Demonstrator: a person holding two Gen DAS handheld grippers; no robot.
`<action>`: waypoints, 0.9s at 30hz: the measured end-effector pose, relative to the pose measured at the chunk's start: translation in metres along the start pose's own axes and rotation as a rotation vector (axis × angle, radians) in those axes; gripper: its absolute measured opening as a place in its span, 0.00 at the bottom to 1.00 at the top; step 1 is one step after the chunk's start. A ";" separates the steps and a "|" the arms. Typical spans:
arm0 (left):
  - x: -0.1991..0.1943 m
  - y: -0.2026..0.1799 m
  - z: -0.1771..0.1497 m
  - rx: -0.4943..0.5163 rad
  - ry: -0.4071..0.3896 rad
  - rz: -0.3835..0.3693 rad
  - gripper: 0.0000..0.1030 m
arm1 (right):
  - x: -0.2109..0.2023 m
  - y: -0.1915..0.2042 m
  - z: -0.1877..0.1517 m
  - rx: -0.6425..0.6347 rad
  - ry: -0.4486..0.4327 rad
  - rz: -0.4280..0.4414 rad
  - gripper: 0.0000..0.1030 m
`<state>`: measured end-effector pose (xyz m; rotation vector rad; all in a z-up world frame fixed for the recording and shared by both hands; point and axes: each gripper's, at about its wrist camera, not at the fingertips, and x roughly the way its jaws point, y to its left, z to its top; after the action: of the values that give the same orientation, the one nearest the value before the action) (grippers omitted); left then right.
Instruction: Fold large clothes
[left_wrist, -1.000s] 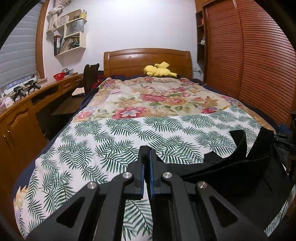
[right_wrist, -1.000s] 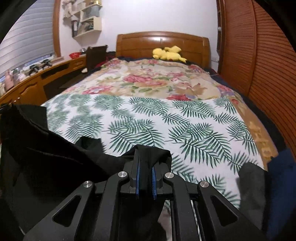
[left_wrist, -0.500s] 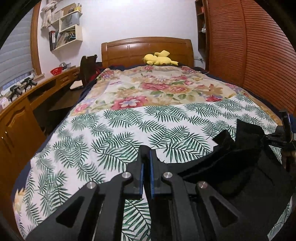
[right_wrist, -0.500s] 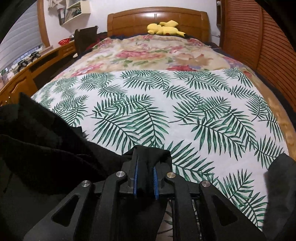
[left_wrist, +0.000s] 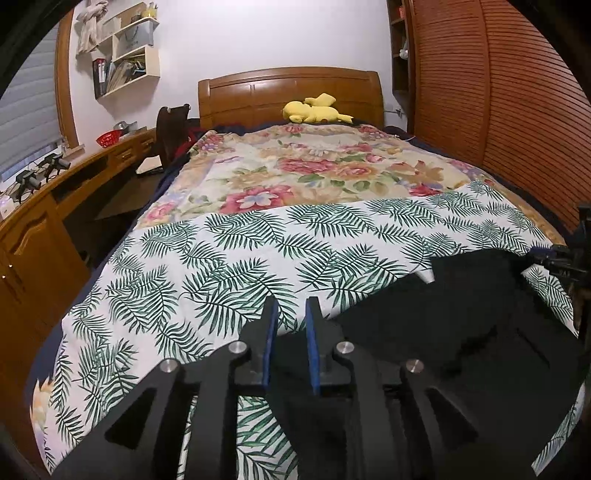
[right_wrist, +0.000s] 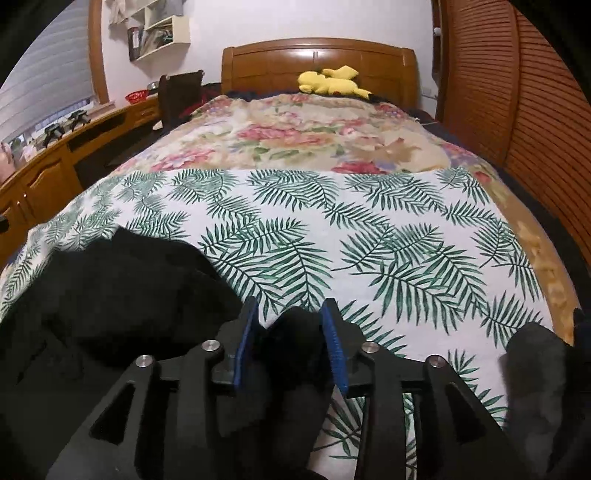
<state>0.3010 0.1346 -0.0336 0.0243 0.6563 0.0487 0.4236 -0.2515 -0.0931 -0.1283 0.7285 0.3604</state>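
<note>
On the near end of a bed, between the blue-padded fingers (right_wrist: 242, 343) of the right gripper (right_wrist: 290, 345), a bunched peak of a black garment (right_wrist: 122, 288) sits loose. The jaws have just been opening and now stand moderately wide, with a gap on either side of the cloth, so nothing is pinched. The left gripper (left_wrist: 290, 343) has also just been opening; its jaws are narrowly parted. Black fabric lies low between and beneath them, and the pads do not appear to press on it.

Outward from the fingers, the garment (left_wrist: 461, 314) spreads as a dark, rumpled mass across the foot of the bed, lying on a white bedspread printed with green palm fronds (right_wrist: 332, 236). In the left wrist view the right gripper shows at the far right edge, at the garment's other corner. Beyond the palm cloth lies a floral quilt (left_wrist: 303, 173), then a yellow plush toy (left_wrist: 314, 110) against the wooden headboard (left_wrist: 288, 92). A wooden desk (left_wrist: 44, 221) runs along the left wall and a slatted wardrobe (left_wrist: 498, 110) along the right.

This looks like the release at the end of laying the garment down. The next move likely calls for drawing both grippers clear without dragging the cloth, then picking a fresh edge or corner to pinch and carry over for a fold.
</note>
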 end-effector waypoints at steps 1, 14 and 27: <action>-0.002 -0.001 -0.001 0.003 -0.002 -0.007 0.13 | -0.002 -0.002 0.000 0.003 -0.004 0.001 0.43; -0.014 -0.060 -0.061 0.021 0.074 -0.178 0.13 | 0.058 -0.022 -0.021 0.075 0.201 0.016 0.47; -0.041 -0.116 -0.099 0.066 0.092 -0.287 0.13 | 0.075 -0.007 -0.016 0.024 0.265 0.117 0.07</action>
<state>0.2123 0.0172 -0.0918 -0.0088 0.7475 -0.2494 0.4678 -0.2413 -0.1553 -0.1116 1.0045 0.4515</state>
